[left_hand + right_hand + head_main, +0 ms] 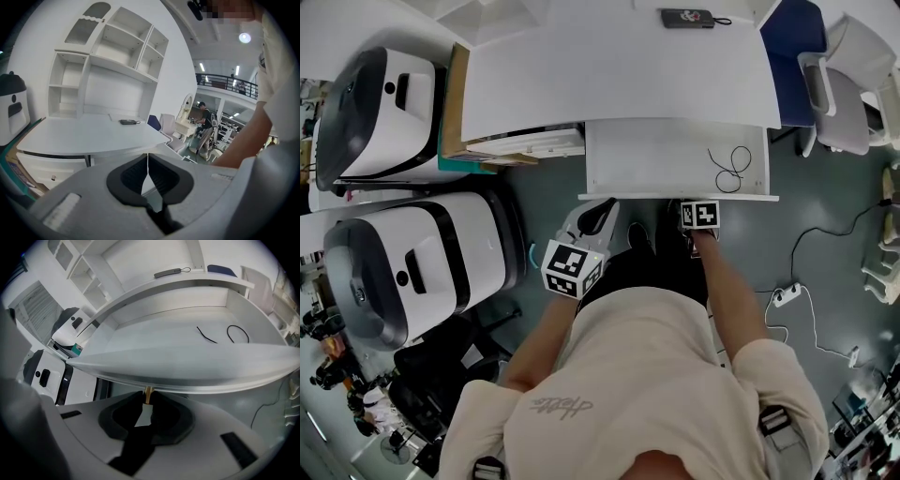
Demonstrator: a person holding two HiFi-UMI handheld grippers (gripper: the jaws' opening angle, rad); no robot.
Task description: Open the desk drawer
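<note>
The white desk [609,75] has its drawer [647,159] pulled out toward me, with a thin black cable [731,169] lying inside. My right gripper [694,204] sits at the middle of the drawer's front edge. In the right gripper view the right gripper [146,411] is shut on the small brass knob [147,391] under the drawer front [187,371]. My left gripper [592,217] hangs just below the drawer's left corner, apart from it. In the left gripper view the left gripper [148,176] is shut with nothing in it.
Two large white-and-black machines [380,112] [403,258] stand left of the desk. A black device [686,17] lies on the desktop. A blue chair [792,37] and a grey chair [848,94] are at the right. A power strip [786,295] and cables lie on the floor.
</note>
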